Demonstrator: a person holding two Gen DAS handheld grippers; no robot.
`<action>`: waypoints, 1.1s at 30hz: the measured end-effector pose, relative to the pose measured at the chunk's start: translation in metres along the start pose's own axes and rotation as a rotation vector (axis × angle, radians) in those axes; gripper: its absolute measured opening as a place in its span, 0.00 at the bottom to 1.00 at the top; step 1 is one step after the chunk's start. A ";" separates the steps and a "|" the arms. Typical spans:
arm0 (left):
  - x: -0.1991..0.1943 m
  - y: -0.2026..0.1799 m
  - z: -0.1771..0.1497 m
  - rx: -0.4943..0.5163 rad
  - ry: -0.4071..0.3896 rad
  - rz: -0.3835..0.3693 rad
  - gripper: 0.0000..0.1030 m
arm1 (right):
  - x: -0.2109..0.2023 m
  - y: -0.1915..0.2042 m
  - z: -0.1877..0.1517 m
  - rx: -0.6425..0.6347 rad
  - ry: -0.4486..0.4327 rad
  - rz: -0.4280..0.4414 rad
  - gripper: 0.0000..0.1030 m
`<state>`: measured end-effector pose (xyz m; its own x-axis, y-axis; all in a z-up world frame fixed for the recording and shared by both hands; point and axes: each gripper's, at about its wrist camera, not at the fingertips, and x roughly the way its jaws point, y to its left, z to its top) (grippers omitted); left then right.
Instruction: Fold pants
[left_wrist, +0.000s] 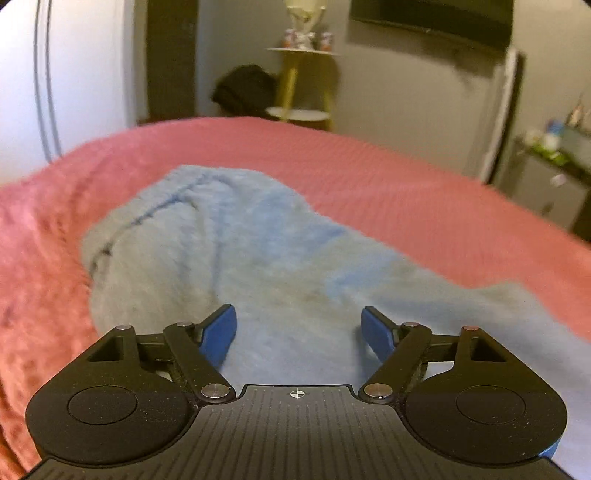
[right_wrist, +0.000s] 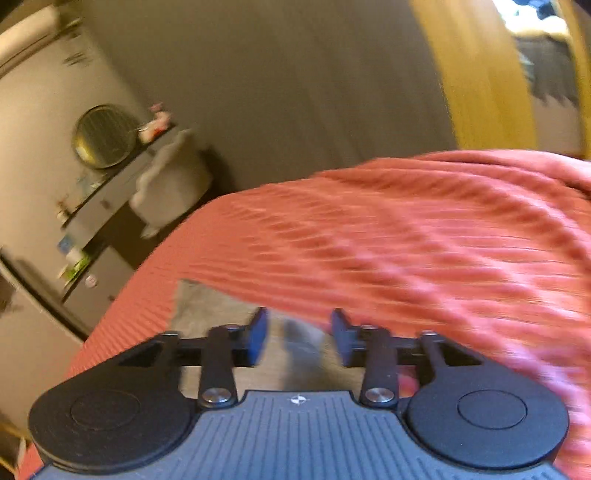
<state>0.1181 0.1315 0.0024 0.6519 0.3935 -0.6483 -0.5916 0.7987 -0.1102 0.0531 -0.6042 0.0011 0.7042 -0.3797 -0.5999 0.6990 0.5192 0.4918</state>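
Pants: light blue, fleecy, lying loosely bunched on the pink bedspread, running from the far left toward the near right in the left wrist view. Not flat, creases down the middle, so my read is the fold is early or not started.

Left gripper: jaws spread wide, nothing between them, sitting low over the near part of the fabric. Looks positioned to pinch a layer there; contact with the cloth can't be confirmed.

Right gripper: jaws apart too, narrower gap, empty. A grey-looking patch of cloth sits just under and ahead of it, probably the same pants' other end, but the frame is blurred so not certain.

Beyond the bed: yellow side table, grey cabinet by the wall.
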 end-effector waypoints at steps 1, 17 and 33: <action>0.000 -0.011 -0.003 -0.006 0.013 -0.043 0.77 | -0.008 -0.011 -0.002 0.027 0.023 0.018 0.48; -0.052 -0.094 -0.078 0.307 0.197 -0.389 0.85 | 0.006 -0.043 -0.007 0.153 0.282 0.119 0.46; -0.052 -0.092 -0.079 0.253 0.160 -0.377 0.91 | -0.013 0.026 -0.023 -0.481 0.071 0.248 0.23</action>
<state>0.1015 0.0014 -0.0136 0.7057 -0.0036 -0.7085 -0.1816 0.9657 -0.1858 0.0594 -0.5683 0.0076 0.8188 -0.1578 -0.5520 0.3656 0.8846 0.2895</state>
